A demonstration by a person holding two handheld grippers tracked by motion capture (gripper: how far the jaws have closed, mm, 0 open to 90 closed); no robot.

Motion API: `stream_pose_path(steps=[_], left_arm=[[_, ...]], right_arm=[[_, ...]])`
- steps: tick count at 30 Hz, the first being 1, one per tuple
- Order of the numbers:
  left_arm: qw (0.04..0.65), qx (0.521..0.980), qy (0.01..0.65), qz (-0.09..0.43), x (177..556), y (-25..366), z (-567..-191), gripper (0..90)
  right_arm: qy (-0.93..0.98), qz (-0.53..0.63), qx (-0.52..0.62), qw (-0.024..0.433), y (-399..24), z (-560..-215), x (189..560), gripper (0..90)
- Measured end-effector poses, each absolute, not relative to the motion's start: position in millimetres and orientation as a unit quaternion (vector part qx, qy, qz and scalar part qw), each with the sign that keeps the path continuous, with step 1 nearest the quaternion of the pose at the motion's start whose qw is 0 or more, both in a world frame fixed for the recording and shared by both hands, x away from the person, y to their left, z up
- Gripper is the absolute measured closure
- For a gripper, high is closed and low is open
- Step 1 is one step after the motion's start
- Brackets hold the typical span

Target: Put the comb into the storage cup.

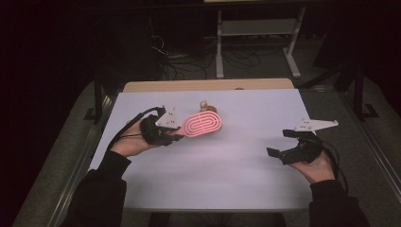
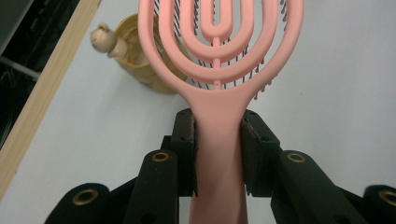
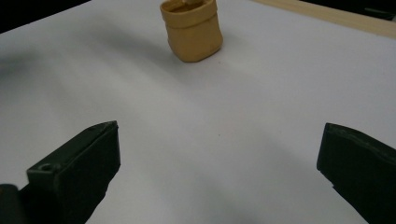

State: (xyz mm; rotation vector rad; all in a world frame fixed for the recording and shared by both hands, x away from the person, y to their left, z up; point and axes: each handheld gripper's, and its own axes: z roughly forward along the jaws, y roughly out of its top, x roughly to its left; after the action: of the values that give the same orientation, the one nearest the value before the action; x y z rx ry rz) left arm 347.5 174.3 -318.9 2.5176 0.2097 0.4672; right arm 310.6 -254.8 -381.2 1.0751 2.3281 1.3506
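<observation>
A pink hairbrush (image 1: 203,125) with an oval ringed head is held over the white sheet at centre left. My left gripper (image 1: 176,136) is shut on its handle; in the left gripper view the pink hairbrush (image 2: 219,140) handle is clamped between both black pads, with the left gripper (image 2: 219,154) jaws pressing on its sides. Just behind the brush head stands a small tan pot (image 1: 206,108) with a pale figure on top, which the left gripper view shows as the tan pot (image 2: 135,56) and the right gripper view as the tan pot (image 3: 191,30). My right gripper (image 1: 281,143) stands open above the sheet at right, and the right gripper (image 3: 219,154) holds nothing between its jaws.
A white sheet (image 1: 236,165) covers the wooden table (image 1: 208,85), whose far edge shows behind it. A metal shelf frame (image 1: 257,38) and cables lie on the dark floor beyond. A table frame rail (image 1: 99,99) stands at the left.
</observation>
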Motion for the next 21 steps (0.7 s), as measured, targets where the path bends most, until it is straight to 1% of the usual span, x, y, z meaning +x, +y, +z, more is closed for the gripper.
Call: stream_pose_path(steps=[7,21], left_arm=[[0.284,0.942,0.065,0.168,346,161,-326,70.0],[0.306,0.937,0.053,0.159,343,142,-327,70.0]], right_arm=[[0.807,0.46,0.349,0.125,-246,-359,319,0.0],[0.821,0.454,0.326,0.116,-230,-345,327,0.0]])
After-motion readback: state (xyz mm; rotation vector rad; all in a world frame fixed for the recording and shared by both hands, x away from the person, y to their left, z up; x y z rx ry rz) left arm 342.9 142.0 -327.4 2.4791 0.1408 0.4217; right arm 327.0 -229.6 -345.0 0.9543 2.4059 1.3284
